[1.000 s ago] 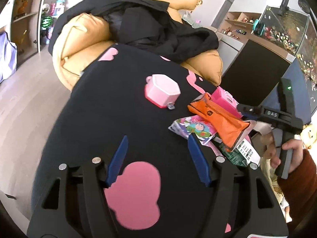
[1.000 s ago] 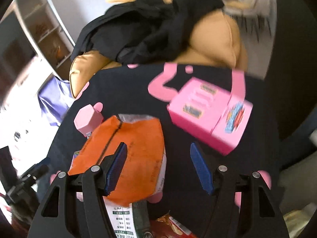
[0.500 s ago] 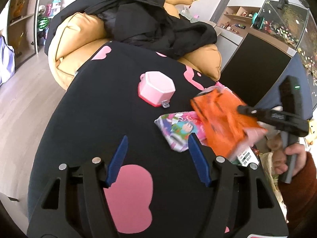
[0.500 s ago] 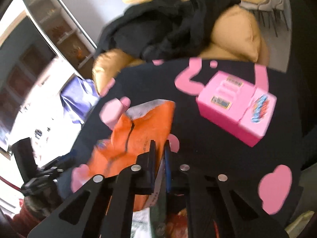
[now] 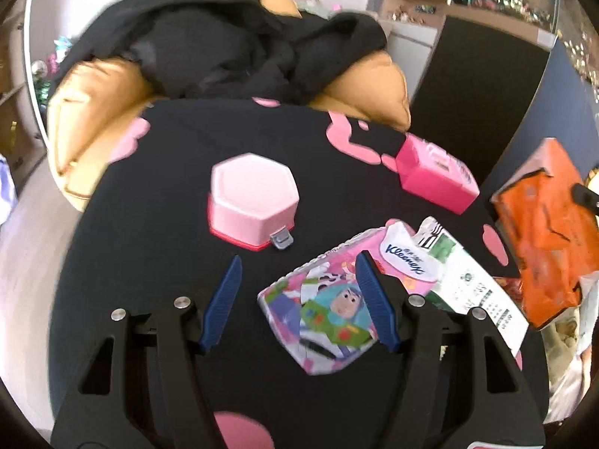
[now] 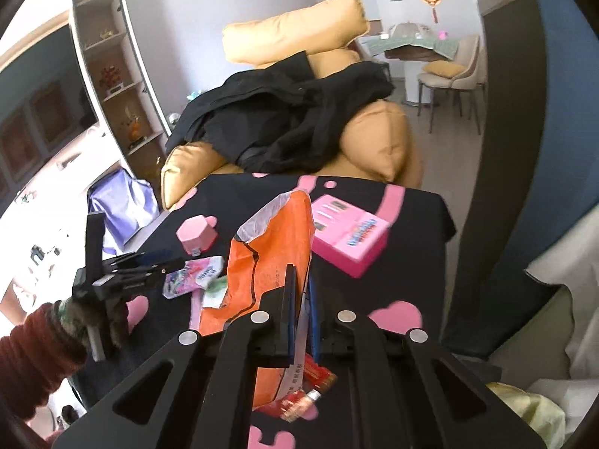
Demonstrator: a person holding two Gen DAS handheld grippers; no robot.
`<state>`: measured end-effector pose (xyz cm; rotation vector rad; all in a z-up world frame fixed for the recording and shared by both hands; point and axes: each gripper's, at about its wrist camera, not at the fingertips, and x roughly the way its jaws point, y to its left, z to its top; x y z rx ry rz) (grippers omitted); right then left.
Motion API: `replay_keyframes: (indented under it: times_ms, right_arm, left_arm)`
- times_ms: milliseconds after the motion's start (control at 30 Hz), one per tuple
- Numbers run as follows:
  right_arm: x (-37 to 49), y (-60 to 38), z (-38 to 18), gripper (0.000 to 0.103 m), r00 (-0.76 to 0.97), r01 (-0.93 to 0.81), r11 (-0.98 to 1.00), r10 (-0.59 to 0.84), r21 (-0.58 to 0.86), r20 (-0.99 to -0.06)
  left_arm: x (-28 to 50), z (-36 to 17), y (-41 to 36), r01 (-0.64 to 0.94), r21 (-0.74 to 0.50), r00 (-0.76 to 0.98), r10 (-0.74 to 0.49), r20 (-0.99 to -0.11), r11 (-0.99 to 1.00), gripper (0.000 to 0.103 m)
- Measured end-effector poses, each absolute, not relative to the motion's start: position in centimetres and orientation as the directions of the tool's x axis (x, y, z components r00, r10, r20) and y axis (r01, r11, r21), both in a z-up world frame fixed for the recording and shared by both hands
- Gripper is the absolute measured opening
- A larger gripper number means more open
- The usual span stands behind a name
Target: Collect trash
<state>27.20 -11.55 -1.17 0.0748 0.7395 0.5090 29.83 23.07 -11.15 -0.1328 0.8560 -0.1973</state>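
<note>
- Orange wrapper (image 6: 277, 262) was pinched between the pressed-together jaws of the right gripper (image 6: 301, 310); it was held above the bench (image 6: 419, 232), its long axis running roughly upright and away from the camera, torn silvery-white mouth at the far top end; crinkled plastic film with a thin black line across it; any print on it was too blurred to read
- Left gripper (image 5: 297, 299) had its jaws spread wide with nothing between the blue ribbed fingers (image 5: 221, 303); it hovered over a tissue pack (image 5: 329, 303); that pack lay flat, glossy and soft, printed with cartoon figures, its white label reading "Kleenex", long axis slanting away to the right
- White and green paper packet (image 5: 471, 288) lay just beside the tissue pack, its small print unreadable
- Bench cover was black cloth with pink blotches; on it stood a pale pink hexagonal box (image 5: 254, 202) with a grey clasp, and a bright pink rectangular box (image 5: 434, 177) farther right
</note>
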Motion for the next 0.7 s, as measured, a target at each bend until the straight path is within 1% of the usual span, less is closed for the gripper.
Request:
replay_keyframes:
  times_ms: [100, 200, 267, 333, 433, 500, 700]
  right_arm:
    - [26.9, -12.4, -1.3, 0.008, 0.634, -0.408, 0.884, 0.453, 0.227, -0.627]
    - [27.0, -12.9, -1.7, 0.008, 0.630, -0.403, 0.887, 0.449, 0.227, -0.634]
    - [27.1, -12.8, -2.2, 0.008, 0.625, -0.402, 0.888, 0.443, 0.222, -0.643]
    - [27.1, -12.4, -2.5, 0.008, 0.620, -0.404, 0.889, 0.441, 0.217, -0.649]
    - [26.6, -11.8, -2.8, 0.008, 0.618, -0.415, 0.886, 0.442, 0.208, -0.651]
    - [26.1, -11.6, -2.6, 0.008, 0.620, -0.422, 0.884, 0.445, 0.204, -0.646]
    - [24.1, -11.2, -0.9, 0.008, 0.652, -0.443, 0.883, 0.434, 0.153, -0.621]
  left_arm:
    - [30.7, -12.2, 22.6, 0.130, -0.192, 0.582, -0.231, -0.780, 0.973, 0.060]
    - [29.6, -12.3, 21.0, 0.184, -0.137, 0.568, -0.219, -0.793, 0.973, 0.055]
    - [28.8, -12.4, 19.8, 0.197, -0.062, 0.570, -0.166, -0.805, 0.978, 0.044]
    - [28.1, -12.4, 19.2, 0.195, -0.012, 0.574, -0.124, -0.809, 0.981, 0.020]
    - [26.9, -11.9, 19.3, 0.181, -0.043, 0.579, -0.142, -0.803, 0.983, 0.010]
    - [25.8, -10.9, 19.3, 0.167, -0.030, 0.612, -0.128, -0.780, 0.985, 0.007]
    - [22.4, -6.0, 19.0, 0.168, -0.047, 0.707, -0.153, -0.690, 0.985, 0.007]
